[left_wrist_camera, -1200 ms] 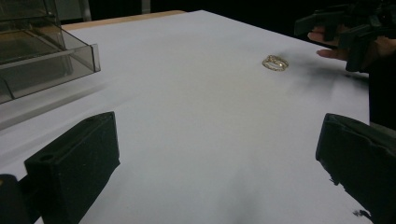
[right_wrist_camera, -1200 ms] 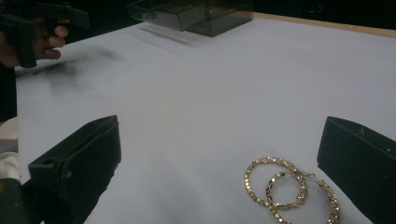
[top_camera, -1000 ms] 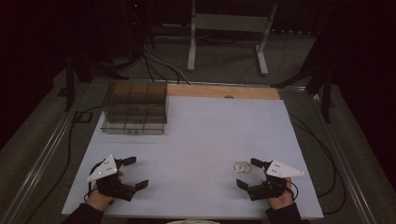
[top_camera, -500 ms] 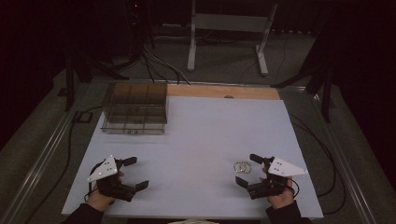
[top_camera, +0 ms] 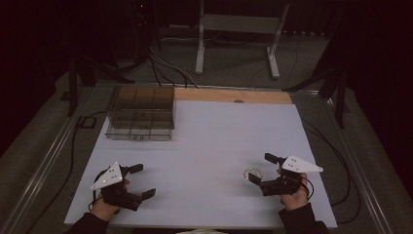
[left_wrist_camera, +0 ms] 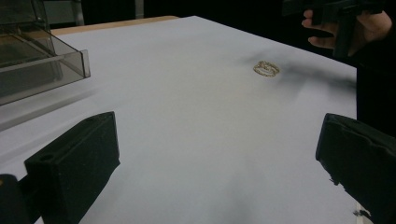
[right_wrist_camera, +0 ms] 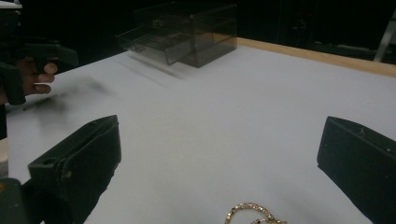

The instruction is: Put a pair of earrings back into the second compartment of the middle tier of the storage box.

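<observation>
On the white table [top_camera: 209,146], the right gripper [top_camera: 261,170] sits wide open around a small shiny ring [top_camera: 252,173], far from the clear box [top_camera: 141,113].

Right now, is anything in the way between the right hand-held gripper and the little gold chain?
Nothing visible is. The right hand-held gripper is open, and the gold chain lies on bare white table just ahead of its jaws. The clear drawer box stands far off at the table's back left.
</observation>
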`<control>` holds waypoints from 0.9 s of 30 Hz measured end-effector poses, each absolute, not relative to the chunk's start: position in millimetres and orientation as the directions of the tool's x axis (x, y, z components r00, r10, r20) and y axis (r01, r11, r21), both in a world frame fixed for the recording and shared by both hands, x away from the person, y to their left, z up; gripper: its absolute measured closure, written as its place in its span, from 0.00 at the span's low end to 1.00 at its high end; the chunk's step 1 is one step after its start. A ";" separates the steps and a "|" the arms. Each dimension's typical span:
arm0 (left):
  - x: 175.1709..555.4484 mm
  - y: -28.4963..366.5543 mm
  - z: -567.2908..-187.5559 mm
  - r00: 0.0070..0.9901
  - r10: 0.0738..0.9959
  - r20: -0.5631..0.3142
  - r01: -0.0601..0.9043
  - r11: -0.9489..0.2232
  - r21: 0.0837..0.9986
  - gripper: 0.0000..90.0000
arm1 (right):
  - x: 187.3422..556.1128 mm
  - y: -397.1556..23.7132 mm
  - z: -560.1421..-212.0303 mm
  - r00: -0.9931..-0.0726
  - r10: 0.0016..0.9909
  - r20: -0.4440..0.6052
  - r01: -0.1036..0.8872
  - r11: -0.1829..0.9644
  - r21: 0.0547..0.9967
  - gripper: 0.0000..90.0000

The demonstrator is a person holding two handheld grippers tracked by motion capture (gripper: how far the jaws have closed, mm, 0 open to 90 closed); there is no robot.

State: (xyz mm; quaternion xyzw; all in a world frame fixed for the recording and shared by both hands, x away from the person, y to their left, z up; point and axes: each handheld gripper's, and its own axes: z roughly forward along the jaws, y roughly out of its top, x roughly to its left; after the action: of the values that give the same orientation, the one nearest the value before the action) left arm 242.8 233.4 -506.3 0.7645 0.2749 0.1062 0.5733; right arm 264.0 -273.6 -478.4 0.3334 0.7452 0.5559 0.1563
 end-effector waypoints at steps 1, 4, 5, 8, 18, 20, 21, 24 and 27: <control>243.3 233.5 -506.8 0.826 0.542 -0.157 0.302 -0.191 0.934 0.01 | 265.1 -273.8 -479.2 -0.726 0.674 0.135 0.326 0.164 0.931 0.00; 243.5 233.7 -506.9 0.825 0.542 -0.160 0.305 -0.189 0.933 0.01 | 268.7 -275.9 -481.3 -0.720 0.681 0.131 0.331 0.172 0.928 0.00; 243.4 233.6 -506.6 0.825 0.541 -0.163 0.306 -0.186 0.934 0.01 | 269.8 -276.8 -481.9 -0.718 0.684 0.127 0.329 0.173 0.928 0.00; 243.2 233.7 -506.3 0.826 0.540 -0.161 0.304 -0.187 0.934 0.01 | 271.7 -278.7 -482.5 -0.711 0.691 0.128 0.337 0.175 0.925 0.00; 242.9 233.9 -505.3 0.827 0.537 -0.168 0.305 -0.176 0.936 0.01 | 281.9 -291.5 -490.3 -0.654 0.747 0.123 0.393 0.196 0.898 0.00; 242.8 234.1 -505.2 0.827 0.536 -0.169 0.304 -0.175 0.936 0.01 | 282.8 -292.4 -491.2 -0.652 0.749 0.123 0.400 0.202 0.894 0.00; 242.8 234.1 -505.2 0.827 0.536 -0.169 0.304 -0.175 0.936 0.01 | 283.1 -292.4 -492.0 -0.646 0.754 0.119 0.406 0.207 0.890 0.00; 243.0 233.8 -505.4 0.827 0.535 -0.171 0.307 -0.176 0.935 0.01 | 285.4 -293.1 -495.2 -0.621 0.775 0.118 0.435 0.216 0.874 0.00; 242.8 233.6 -505.3 0.827 0.535 -0.172 0.307 -0.175 0.935 0.01 | 286.7 -292.9 -497.2 -0.603 0.789 0.121 0.457 0.217 0.862 0.02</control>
State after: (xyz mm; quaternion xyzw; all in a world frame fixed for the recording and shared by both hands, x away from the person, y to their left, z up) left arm 242.8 233.6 -505.3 0.7601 0.2771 0.0983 0.5795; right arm 286.7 -292.9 -497.2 0.4098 0.7601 0.4729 0.1752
